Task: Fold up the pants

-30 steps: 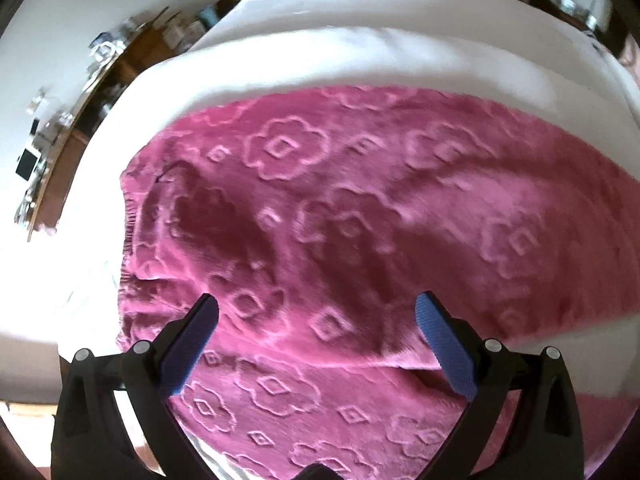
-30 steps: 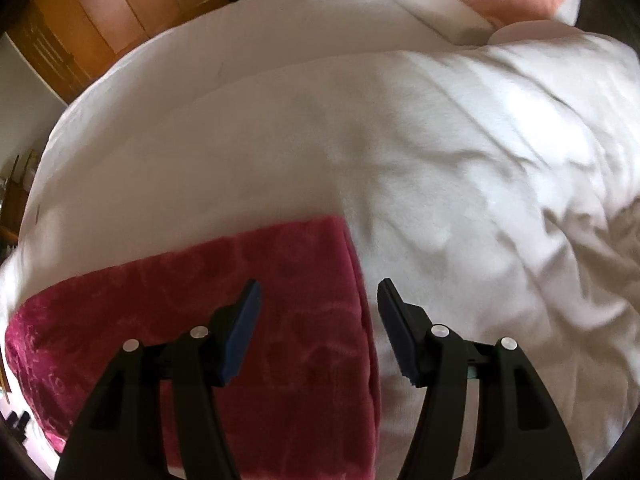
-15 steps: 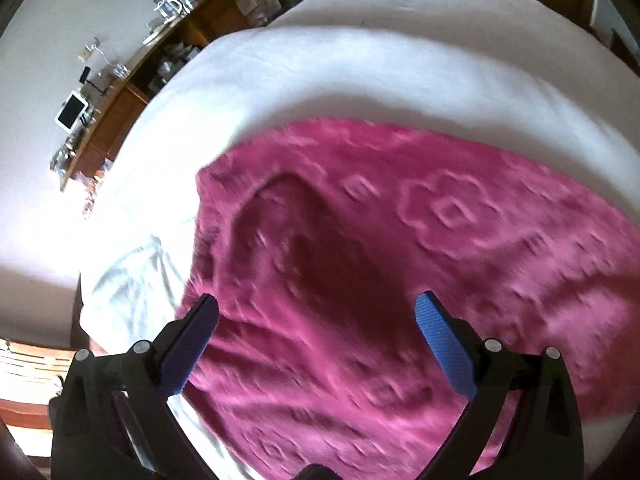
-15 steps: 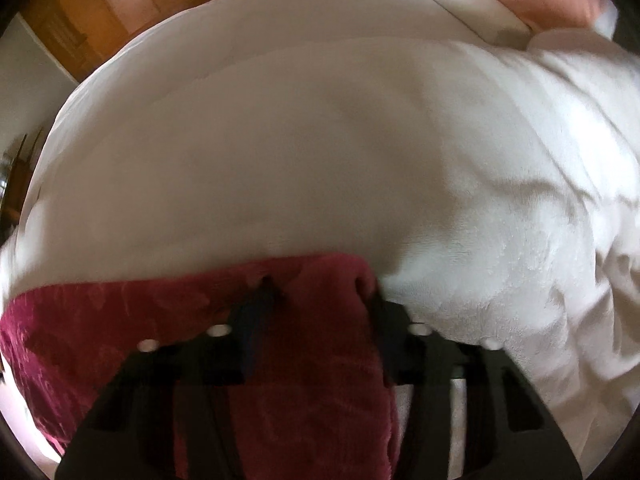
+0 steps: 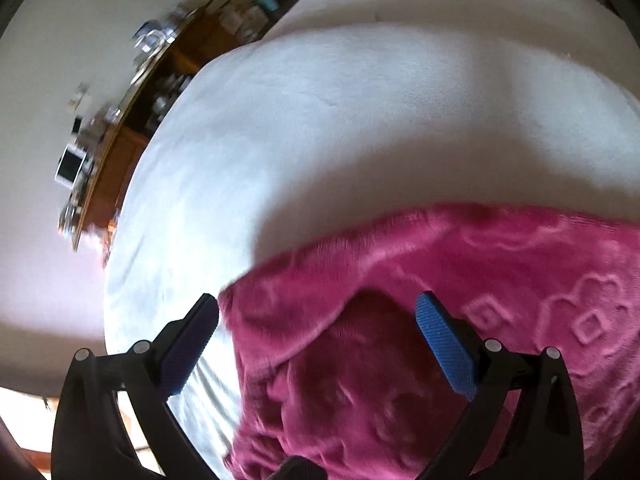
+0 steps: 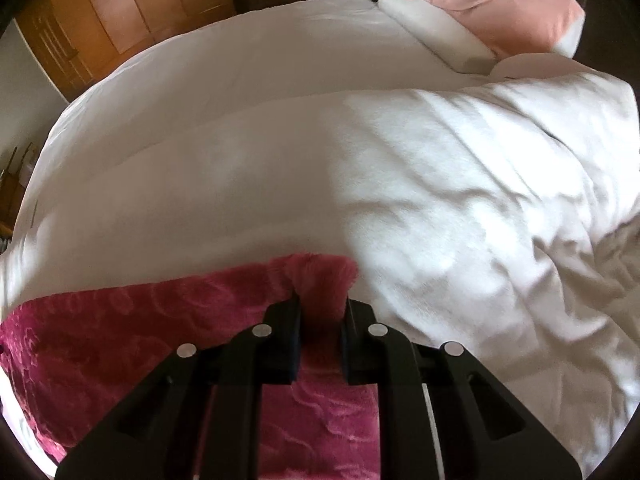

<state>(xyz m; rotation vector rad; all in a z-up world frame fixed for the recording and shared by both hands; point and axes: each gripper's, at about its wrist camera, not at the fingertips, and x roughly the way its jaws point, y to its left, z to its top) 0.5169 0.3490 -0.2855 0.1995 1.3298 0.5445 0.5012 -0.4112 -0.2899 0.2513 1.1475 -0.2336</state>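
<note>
So the right gripper [image 6: 320, 312] is clamped on a corner of the pink pants [image 6: 132, 320] spread on the white bed [image 6: 280, 152], likely to lift and fold, while the left gripper [image 5: 316, 320] sits wide apart over the opposite corner, ready to grab.

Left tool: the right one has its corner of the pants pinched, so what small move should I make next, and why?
Probably ease the left tool down and close it on the pants corner between its pads. It is open, straddling that corner over the white bedding, while the right tool is already shut on its tuft; lifting one-handed would likely skew the fold.
</note>
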